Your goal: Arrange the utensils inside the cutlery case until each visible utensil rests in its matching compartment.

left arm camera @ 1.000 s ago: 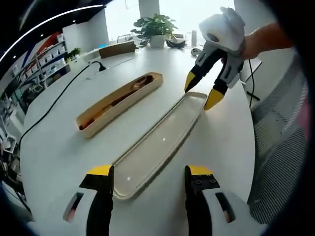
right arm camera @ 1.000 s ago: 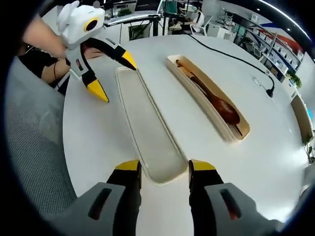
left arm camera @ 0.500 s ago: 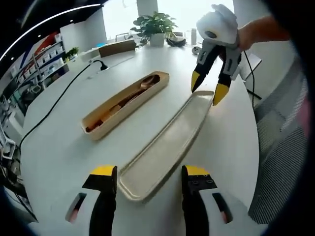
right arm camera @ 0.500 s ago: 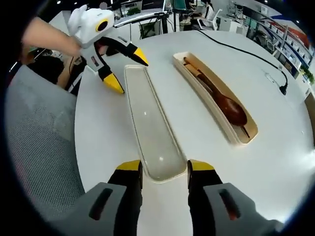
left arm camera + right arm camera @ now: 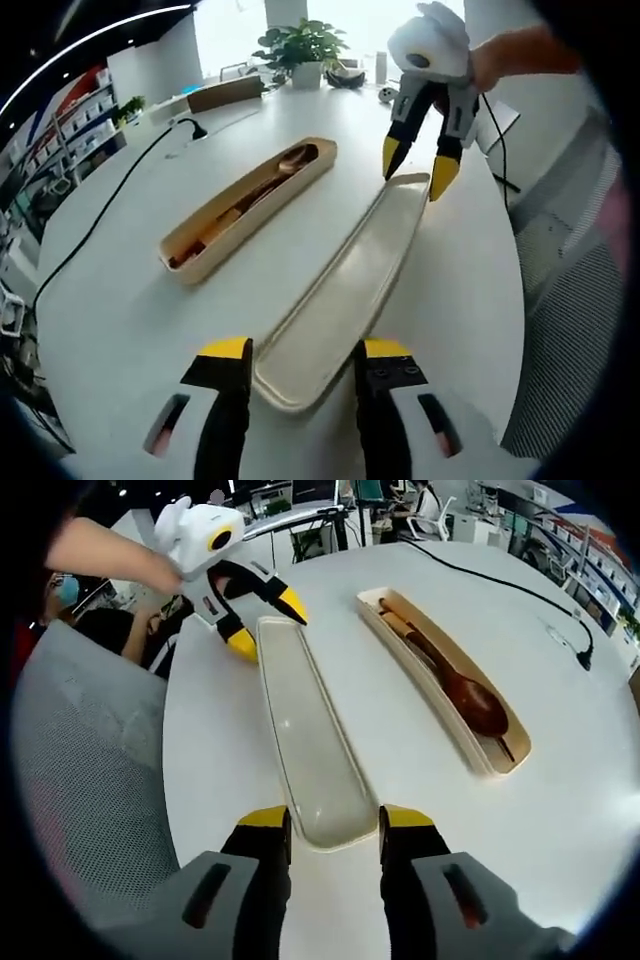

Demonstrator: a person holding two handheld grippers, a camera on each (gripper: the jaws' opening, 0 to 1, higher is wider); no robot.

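Observation:
A long beige cutlery case (image 5: 250,205) lies open on the white table (image 5: 120,300), with a wooden spoon (image 5: 465,692) and other wooden utensils inside. Beside it lies its shallow lid (image 5: 345,285), hollow side up. My left gripper (image 5: 302,350) is open, its jaws close on either side of the lid's near end. Across the table my right gripper (image 5: 413,168) is open and straddles the lid's far end. In the right gripper view the lid (image 5: 310,730) runs from the right gripper (image 5: 335,820) to the left gripper (image 5: 266,625), with the case (image 5: 440,670) to its right.
A black cable (image 5: 100,215) crosses the table behind the case. A potted plant (image 5: 300,45) stands at the table's far edge. A grey mesh chair (image 5: 90,780) is beside the table edge. A person's hand (image 5: 515,60) holds the right gripper.
Both grippers have moved in towards the ends of the lid. The left gripper's jaws have narrowed around the lid's near end, and the right gripper now straddles the far end.

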